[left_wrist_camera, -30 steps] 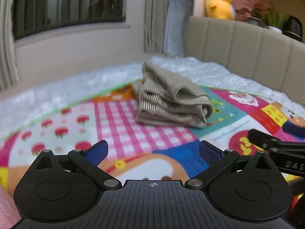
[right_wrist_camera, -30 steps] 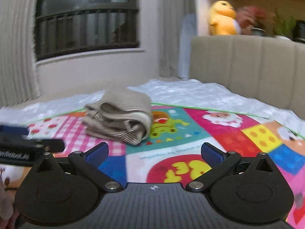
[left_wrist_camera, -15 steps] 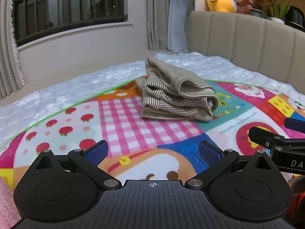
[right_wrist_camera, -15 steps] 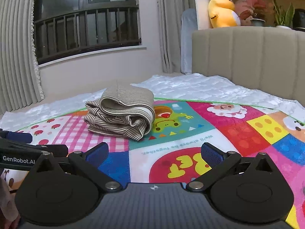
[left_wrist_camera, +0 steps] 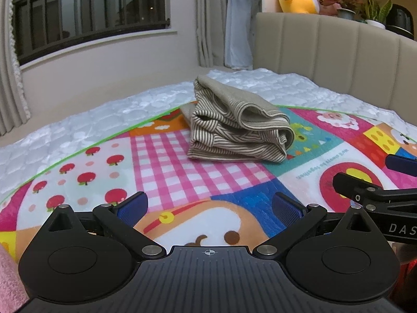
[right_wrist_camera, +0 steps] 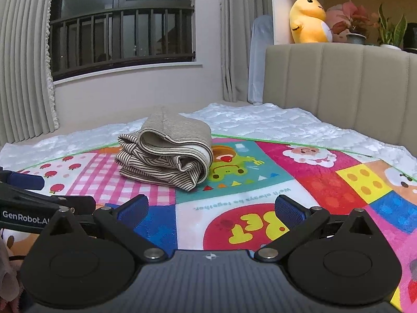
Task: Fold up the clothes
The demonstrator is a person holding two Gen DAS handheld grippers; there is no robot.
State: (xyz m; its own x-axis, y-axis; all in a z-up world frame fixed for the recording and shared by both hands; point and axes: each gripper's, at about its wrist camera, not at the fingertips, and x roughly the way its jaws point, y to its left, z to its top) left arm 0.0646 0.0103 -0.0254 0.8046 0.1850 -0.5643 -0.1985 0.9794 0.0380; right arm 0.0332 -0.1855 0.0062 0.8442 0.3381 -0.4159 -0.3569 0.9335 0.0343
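Observation:
A folded beige and brown striped garment (left_wrist_camera: 238,125) lies in a compact bundle on a colourful patchwork mat (left_wrist_camera: 166,167); it also shows in the right wrist view (right_wrist_camera: 166,154). My left gripper (left_wrist_camera: 209,207) is open and empty, low over the mat, well short of the garment. My right gripper (right_wrist_camera: 211,207) is open and empty, also short of the garment, which lies ahead to its left. Each gripper shows at the edge of the other's view.
The mat lies on a white quilted bed (left_wrist_camera: 78,135). A beige padded headboard (right_wrist_camera: 338,86) stands at the right with a yellow plush toy (right_wrist_camera: 308,20) and potted plants (right_wrist_camera: 357,26) on top. A barred window (right_wrist_camera: 122,31) and curtains are behind. Pink fabric (left_wrist_camera: 9,279) is at lower left.
Both grippers have tilted and drawn back slightly, so the garment sits a little farther away and sharper. Both stay open and empty. The garment has not moved.

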